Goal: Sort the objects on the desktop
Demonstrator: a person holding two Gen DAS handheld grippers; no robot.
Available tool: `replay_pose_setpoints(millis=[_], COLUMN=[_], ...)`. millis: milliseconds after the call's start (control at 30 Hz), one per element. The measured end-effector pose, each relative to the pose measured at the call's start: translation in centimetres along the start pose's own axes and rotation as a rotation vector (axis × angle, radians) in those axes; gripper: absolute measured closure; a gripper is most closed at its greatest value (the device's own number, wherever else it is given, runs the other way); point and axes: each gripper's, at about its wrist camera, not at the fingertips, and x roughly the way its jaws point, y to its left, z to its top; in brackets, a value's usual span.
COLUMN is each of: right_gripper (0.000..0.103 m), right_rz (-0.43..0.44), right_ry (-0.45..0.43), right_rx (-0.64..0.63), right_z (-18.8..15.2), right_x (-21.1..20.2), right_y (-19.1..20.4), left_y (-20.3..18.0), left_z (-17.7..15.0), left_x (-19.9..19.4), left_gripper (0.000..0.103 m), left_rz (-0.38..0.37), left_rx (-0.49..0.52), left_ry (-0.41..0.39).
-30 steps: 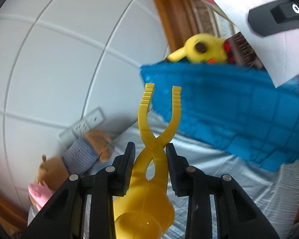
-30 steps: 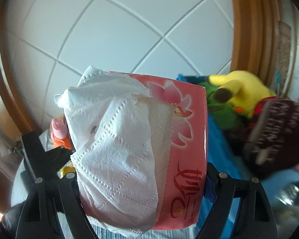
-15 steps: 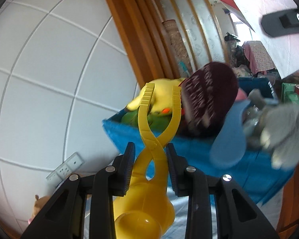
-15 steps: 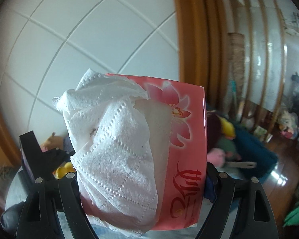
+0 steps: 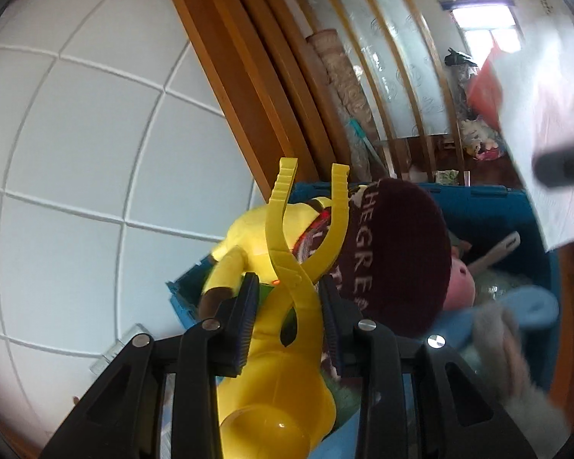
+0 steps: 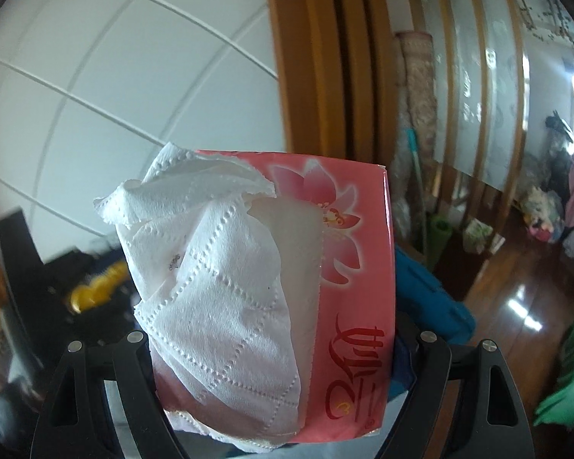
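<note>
Both grippers loaded, blue bin ahead.

Left wrist: left gripper (image 5: pixel 287 319) jaws clamp the yellow scissor tongs (image 5: pixel 294 279), blue bin (image 5: pixel 490 210) of toys just beyond. Right wrist: right gripper (image 6: pixel 275 348) jaws pinch the pink tissue pack (image 6: pixel 348 267), tissue (image 6: pixel 218 267) spilling left.

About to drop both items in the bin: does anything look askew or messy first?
Yes: a crumpled tissue hangs loose out of the pink tissue pack in the right gripper, so it may snag. The blue bin is already heaped with soft toys.
</note>
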Motion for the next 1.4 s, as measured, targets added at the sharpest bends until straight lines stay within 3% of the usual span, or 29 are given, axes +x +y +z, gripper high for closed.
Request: replay_pose_setpoints(millis=[67,133,267,433,667,867,1133,1233,1400], right_gripper=[0.014,0.011,0.011,0.008,0.001,0.001,0.0,0.0,0.0], right_rz=[-0.007,0.001,0.051,0.107,0.209,0.321,0.473,0.523,0.519], right_ry=[0.047,0.085,0.084,0.024,-0.102,-0.175,-0.194,-0.178,-0.136], right_rx=[0.02,0.05,0.089,0.092,0.045,-0.021,-0.177,-0.208,-0.225], right_z=[0.2,0.2,0.0,0.8,0.1,-3.1,-11.3,-13.9,-17.8], right_x=[2.1,3.8,4.8,2.9,-2.6,-7.1,-11.8,-13.1,-14.9], right_y=[-1.7,-3.2,-5.0,-5.3,-1.1,4.6,14.9,17.9,19.4], left_y=[-0.5,-0.8,-1.0,-0.9,0.3,2.9,6.2,6.3,4.7], left_z=[0.7,1.2,2.2,2.3,-0.4,-6.2,-13.9,-16.1,-17.6], left_x=[0.6,0.5,-0.5,-1.9,-6.8,-13.2,-21.7,-23.3,-25.3], left_gripper=[0.052,0.001,0.0,0.0,0.0,0.0,0.0,0.0,0.0], left_rz=[0.033,0.073,0.102,0.155,0.249,0.399,0.599,0.624,0.644], left_rx=[-0.001,0.002,-0.007,-0.017,-0.081,-0.2,-0.36,-0.376,-0.363], left_ry=[0.004,-0.016,-0.071,-0.076,-0.087,-0.064,-0.032,0.014,0.048])
